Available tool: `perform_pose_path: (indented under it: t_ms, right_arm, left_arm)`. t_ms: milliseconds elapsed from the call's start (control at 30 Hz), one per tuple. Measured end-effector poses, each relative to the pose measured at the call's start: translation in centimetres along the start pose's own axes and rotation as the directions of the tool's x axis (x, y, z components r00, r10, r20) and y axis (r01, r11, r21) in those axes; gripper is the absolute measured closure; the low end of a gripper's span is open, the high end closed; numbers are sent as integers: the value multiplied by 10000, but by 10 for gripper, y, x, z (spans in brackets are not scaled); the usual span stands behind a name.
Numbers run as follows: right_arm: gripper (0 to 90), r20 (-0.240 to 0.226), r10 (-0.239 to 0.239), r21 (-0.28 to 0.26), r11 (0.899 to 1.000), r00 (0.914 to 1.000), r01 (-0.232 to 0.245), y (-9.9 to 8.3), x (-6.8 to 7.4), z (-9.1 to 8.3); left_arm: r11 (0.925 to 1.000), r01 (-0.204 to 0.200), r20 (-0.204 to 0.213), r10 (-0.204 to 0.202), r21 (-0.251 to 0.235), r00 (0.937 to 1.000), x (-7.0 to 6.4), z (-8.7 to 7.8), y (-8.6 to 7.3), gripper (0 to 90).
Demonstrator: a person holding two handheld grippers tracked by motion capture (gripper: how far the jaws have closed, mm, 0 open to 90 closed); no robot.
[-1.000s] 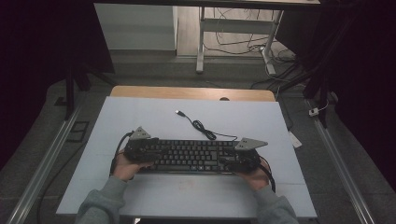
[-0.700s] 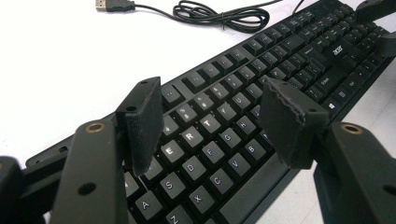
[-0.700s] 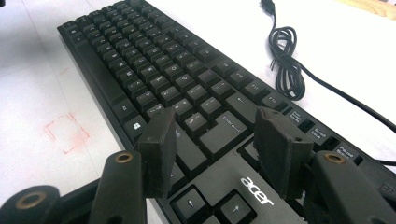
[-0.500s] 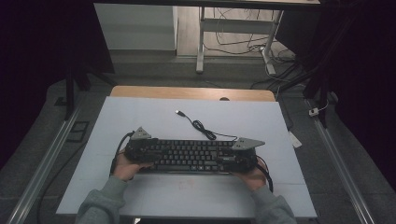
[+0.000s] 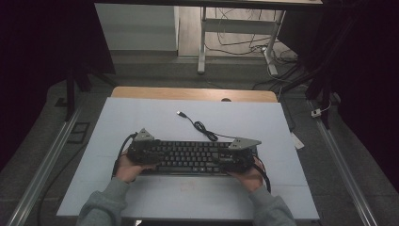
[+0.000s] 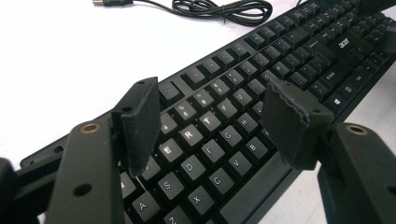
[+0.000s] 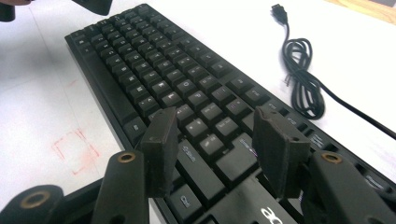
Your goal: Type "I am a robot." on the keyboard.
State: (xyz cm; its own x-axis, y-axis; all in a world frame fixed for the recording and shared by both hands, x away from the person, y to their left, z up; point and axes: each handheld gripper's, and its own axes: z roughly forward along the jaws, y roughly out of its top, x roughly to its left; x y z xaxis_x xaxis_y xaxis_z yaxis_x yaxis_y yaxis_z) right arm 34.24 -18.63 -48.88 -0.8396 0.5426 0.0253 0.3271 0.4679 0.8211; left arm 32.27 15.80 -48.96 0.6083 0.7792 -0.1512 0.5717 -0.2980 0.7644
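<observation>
Black slab keyboard (image 5: 190, 157), ridged keycaps

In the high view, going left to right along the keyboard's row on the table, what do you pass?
Left gripper → keyboard → right gripper, all on the white table. The coiled cable lies farther back, so it is left out of the order.

Your right gripper (image 7: 212, 140) hangs over the keyboard (image 7: 187, 93) with jaws apart, its coiled cable (image 7: 306, 88) lying on the white table (image 7: 37, 116).
</observation>
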Motion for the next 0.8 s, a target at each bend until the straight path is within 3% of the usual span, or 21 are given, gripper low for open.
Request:
perform_pose_path:
  t_ms: [200, 567, 800]
  right_arm:
    - [541, -85, -38, 87, 10000, 10000, 39, 6, 5, 8]
    - [871, -772, 187, 402, 9991, 9968, -157, 14, 9, 27]
    - [896, -745, 96, 688, 9976, 9972, -45, 25, 13, 45]
  left_arm:
    - [10000, 16, -3, -16, 6, 10000, 1, 0, 0, 370]
    - [9998, -137, 44, 136, 111, 9999, -2, 3, 0, 366]
    - [9998, -122, 25, 122, 146, 9999, -2, 4, 0, 364]
